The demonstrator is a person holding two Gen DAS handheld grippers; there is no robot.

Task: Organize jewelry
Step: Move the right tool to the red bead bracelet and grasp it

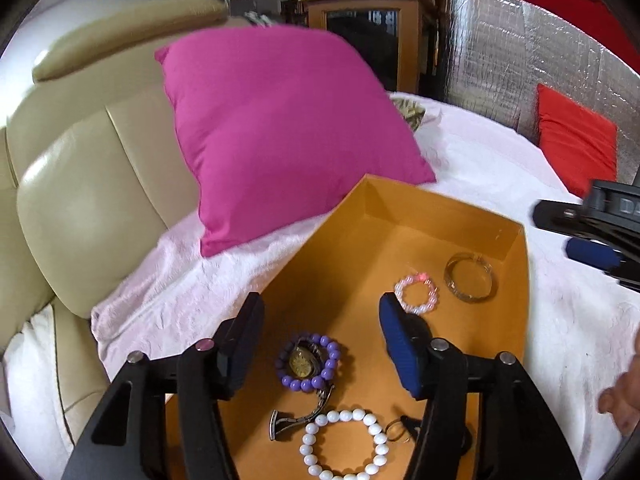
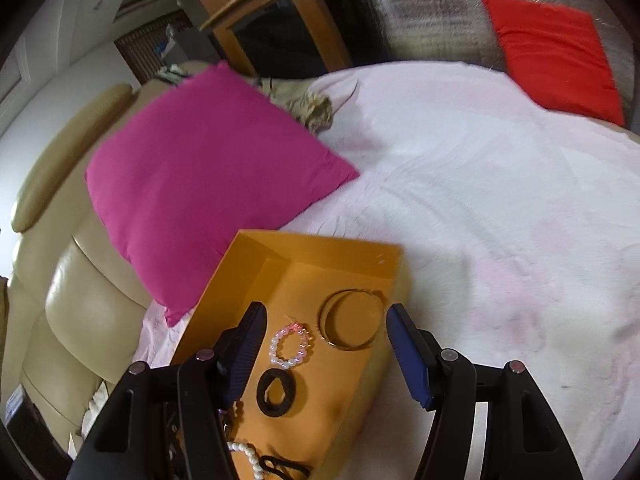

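Observation:
An orange box [image 1: 448,208] [image 2: 320,250] lies on the white blanket and holds the jewelry. In it are a purple bead bracelet [image 1: 286,376] with a gold watch [image 1: 302,362] inside it, a white pearl bracelet [image 1: 310,432] [image 2: 244,450], a pink bead bracelet [image 1: 400,286] [image 2: 280,338], a gold bangle [image 1: 452,284] [image 2: 326,330], a small ring [image 1: 394,428] and a black hair tie [image 2: 264,394]. My left gripper [image 1: 320,340] is open and empty above the box. My right gripper [image 2: 324,344] is open and empty above the box's right side; it also shows in the left wrist view [image 1: 592,236].
A magenta pillow [image 1: 280,128] [image 2: 200,176] leans on a beige leather sofa [image 1: 72,200] [image 2: 60,280] left of the box. A red pillow [image 1: 572,144] [image 2: 552,52] lies at the far right against a silver foil panel [image 1: 520,60]. A wooden cabinet [image 1: 360,40] stands behind.

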